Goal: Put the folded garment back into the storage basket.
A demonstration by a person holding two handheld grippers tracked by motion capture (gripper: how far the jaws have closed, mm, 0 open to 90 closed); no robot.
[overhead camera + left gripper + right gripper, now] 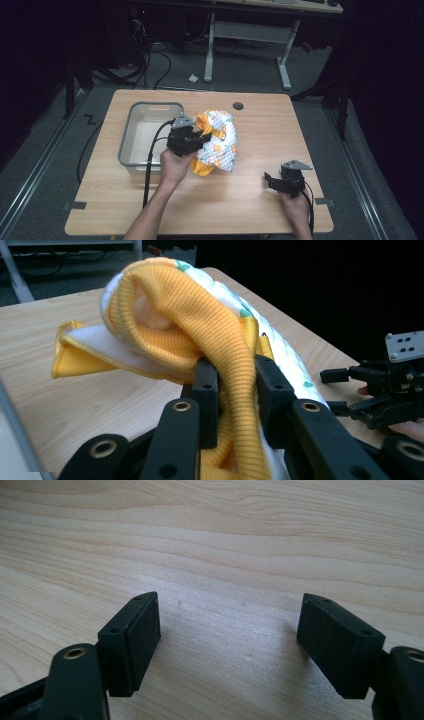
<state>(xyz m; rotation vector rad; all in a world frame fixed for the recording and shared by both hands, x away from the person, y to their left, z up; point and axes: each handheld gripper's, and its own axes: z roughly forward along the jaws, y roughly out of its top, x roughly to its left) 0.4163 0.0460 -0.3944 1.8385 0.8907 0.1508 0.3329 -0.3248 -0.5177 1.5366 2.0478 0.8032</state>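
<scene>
- Garment (pixel 220 140) of white quilted fabric with orange and green prints and an orange knit cuff lies bunched at the middle of the wooden table (pixel 250 210), just right of the grey plastic bin (pixel 131 127).
- Left gripper (pixel 200 138) sits at the garment's left edge, between the bin and the cloth, held by the person's left hand (pixel 175 167) coming in from the near side.
- In the left gripper view, its jaws are clamped on the orange ribbed cuff (pixel 235 385), which runs up between them and folds over the white fleece lining (pixel 95 340).
- Right gripper (pixel 270 181) rests low over the table at the near right, well apart from the garment, held by the right hand (pixel 296 207).
- In the right gripper view, its jaws stand wide apart with bare wood grain between them, and nothing is held.
- The bin stands at the table's left, its far rim showing a handle slot; its inside looks pale and bare.
- A round cable hole (pixel 238 106) sits in the table near the far edge.
</scene>
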